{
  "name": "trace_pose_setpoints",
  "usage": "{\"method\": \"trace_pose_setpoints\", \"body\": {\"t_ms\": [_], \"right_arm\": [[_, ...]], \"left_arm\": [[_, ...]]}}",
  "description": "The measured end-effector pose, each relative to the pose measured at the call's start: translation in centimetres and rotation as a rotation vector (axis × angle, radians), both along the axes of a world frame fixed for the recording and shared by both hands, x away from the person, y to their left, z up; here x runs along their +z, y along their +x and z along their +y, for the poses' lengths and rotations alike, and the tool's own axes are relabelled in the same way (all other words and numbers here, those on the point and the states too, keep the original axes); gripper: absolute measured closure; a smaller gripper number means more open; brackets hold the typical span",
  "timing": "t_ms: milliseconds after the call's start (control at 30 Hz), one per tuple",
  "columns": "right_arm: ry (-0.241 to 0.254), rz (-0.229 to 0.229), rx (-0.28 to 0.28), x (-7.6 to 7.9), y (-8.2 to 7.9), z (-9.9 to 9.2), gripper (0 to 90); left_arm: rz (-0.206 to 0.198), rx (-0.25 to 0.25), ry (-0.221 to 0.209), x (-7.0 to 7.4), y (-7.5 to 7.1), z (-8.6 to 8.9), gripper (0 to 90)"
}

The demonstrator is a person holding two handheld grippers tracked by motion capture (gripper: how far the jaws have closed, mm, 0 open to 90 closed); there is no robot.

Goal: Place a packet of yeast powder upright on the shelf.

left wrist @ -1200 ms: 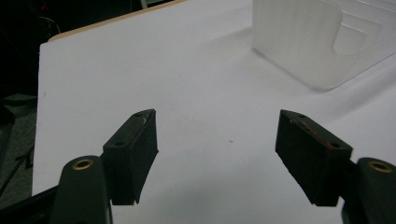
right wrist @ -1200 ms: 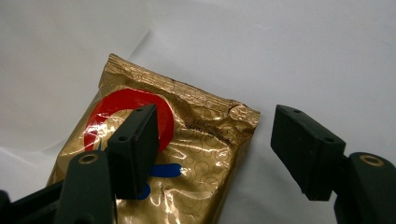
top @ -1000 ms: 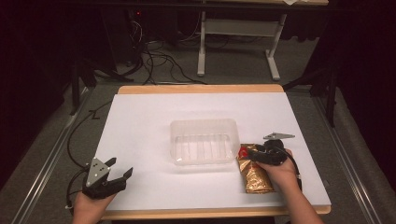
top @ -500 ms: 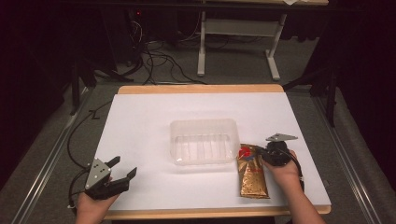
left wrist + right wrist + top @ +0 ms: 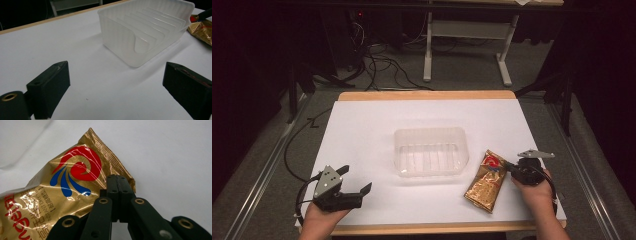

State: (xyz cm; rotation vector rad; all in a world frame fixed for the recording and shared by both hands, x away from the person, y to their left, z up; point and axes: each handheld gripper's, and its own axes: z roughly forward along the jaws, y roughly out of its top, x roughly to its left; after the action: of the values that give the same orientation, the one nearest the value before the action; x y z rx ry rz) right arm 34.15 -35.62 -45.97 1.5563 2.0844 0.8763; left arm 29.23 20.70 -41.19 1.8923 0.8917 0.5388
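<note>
A gold foil packet (image 5: 486, 182) with a red and blue swirl lies tilted on the white table, right of a clear plastic container (image 5: 430, 131). My right gripper (image 5: 507, 165) is shut on the packet's upper sealed edge. In the right gripper view its jaws (image 5: 117, 178) meet on the corner of the packet (image 5: 62, 192). My left gripper (image 5: 357, 178) sits near the front left corner. Its jaws have just been opening and now stand apart with nothing between them. In the left gripper view it (image 5: 116, 80) faces the ribbed container (image 5: 140, 27), with the packet (image 5: 201, 26) behind that.
The white table top (image 5: 362, 125) has a wooden rim; its front edge runs just under both hands. Dark floor with cables and a metal stand leg (image 5: 428, 55) lies beyond the far edge. A black cable (image 5: 292, 150) trails off the left side.
My right hand has moved right and the packet's top end has swung with it, so the packet now lies tilted. My left hand has shifted a little, and its jaws stand wider.
</note>
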Motion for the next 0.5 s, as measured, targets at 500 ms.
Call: {"method": "trace_pose_setpoints", "body": {"t_ms": [500], "right_arm": [[0.057,-0.059,-0.070,0.8,-2.0,-2.1,82.6]], "left_arm": [[-0.010,0.023,0.012,-1.2,0.7,-1.3,0.1]]}}
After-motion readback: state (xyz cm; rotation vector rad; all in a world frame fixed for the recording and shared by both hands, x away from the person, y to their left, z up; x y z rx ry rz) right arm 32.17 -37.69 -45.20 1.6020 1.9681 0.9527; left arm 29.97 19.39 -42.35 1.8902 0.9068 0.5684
